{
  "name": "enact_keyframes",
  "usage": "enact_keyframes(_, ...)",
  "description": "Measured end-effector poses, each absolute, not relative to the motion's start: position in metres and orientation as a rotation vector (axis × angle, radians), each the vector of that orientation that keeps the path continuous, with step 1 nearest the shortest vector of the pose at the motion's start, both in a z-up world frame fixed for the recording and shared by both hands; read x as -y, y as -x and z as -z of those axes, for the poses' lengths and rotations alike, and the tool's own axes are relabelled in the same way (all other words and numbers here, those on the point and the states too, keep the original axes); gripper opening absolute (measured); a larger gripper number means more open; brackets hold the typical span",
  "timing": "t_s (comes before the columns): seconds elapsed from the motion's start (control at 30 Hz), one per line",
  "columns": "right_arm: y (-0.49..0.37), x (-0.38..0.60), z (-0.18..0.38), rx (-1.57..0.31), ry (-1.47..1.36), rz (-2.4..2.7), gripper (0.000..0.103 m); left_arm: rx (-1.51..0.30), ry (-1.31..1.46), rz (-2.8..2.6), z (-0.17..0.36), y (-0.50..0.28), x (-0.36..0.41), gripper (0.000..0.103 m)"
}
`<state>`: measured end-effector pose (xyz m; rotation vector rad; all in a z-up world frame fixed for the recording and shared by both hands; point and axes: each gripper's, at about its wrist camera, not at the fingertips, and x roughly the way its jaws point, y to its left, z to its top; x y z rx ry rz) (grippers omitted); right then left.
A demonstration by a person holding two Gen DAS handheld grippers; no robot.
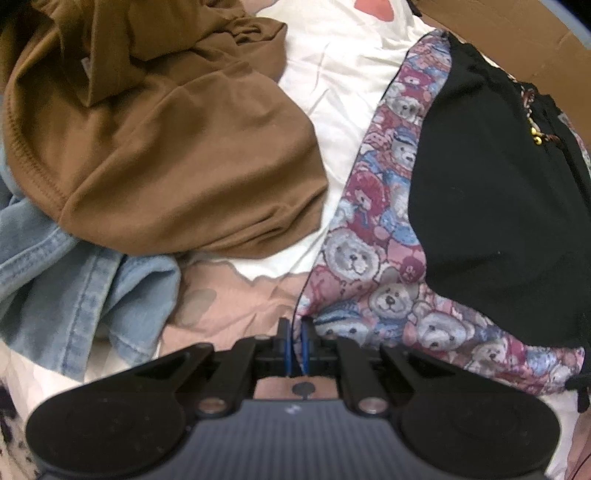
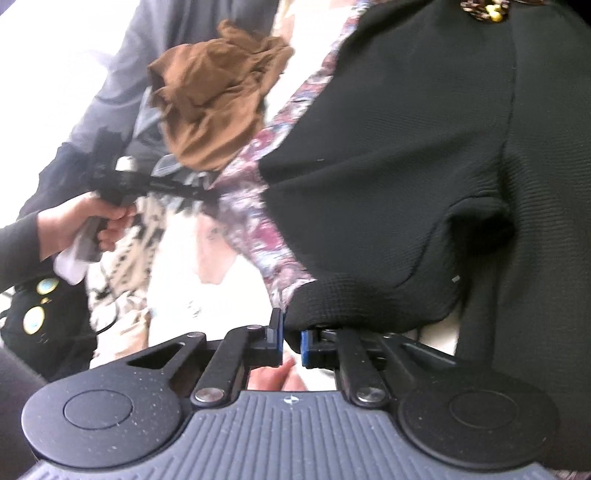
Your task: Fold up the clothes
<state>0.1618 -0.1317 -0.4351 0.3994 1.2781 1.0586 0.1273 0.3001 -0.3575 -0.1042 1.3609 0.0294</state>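
A black knit garment (image 1: 480, 184) with a teddy-bear print panel (image 1: 369, 258) lies spread over the bedding. In the left wrist view my left gripper (image 1: 295, 326) points down and is shut on the near edge of the print panel. The right wrist view shows the same garment (image 2: 406, 147) lifted and stretched. My right gripper (image 2: 290, 334) is shut on its black hem, which runs down between the blue pads (image 2: 304, 343). A hand (image 2: 74, 225) holds the left gripper (image 2: 216, 195) at the printed edge on the left.
A crumpled brown garment (image 1: 166, 147) and a light denim piece (image 1: 55, 277) lie left of the print garment. A white and pink sheet (image 1: 332, 92) is under everything. Brown cardboard (image 1: 517, 33) stands at the back right. A black bag (image 2: 37, 306) sits at the lower left.
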Motion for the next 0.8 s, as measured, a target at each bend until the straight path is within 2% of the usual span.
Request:
enact_keyframes(0.23,-0.152,0.145,0.441,-1.42,-0.591,-1.094,0.004,-1.366,0.066,-0.015,0.351,-0.125,-0.301,0.006)
enact_keyframes(0.53,-0.147,0.176,0.447,-1.462,-0.569,-0.992,0.007,-1.369,0.063,-0.027,0.355,-0.128,-0.3,0.006)
enact_keyframes(0.57,-0.149,0.179,0.449,-1.461,-0.57,-0.96,0.016,-1.369,0.064,-0.027,0.354,-0.128,-0.301,0.006)
enact_keyframes(0.6,-0.152,0.183,0.452,-1.459,-0.572,-0.929,0.029,-1.368,0.064,-0.027,0.354,-0.128,-0.301,0.006)
enact_keyframes(0.7,-0.158,0.189,0.457,-1.417,-0.601,-0.894,0.048,-1.369,0.066,-0.026,0.354,-0.128,-0.301,0.006)
enact_keyframes(0.77,-0.161,0.187,0.463,-1.384,-0.675,-0.917,0.055,-1.37,0.066,-0.029,0.355,-0.128,-0.301,0.006)
enact_keyframes(0.8,-0.163,0.186,0.466,-1.367,-0.714,-0.93,0.064,-1.37,0.065,-0.03,0.355,-0.128,-0.301,0.006)
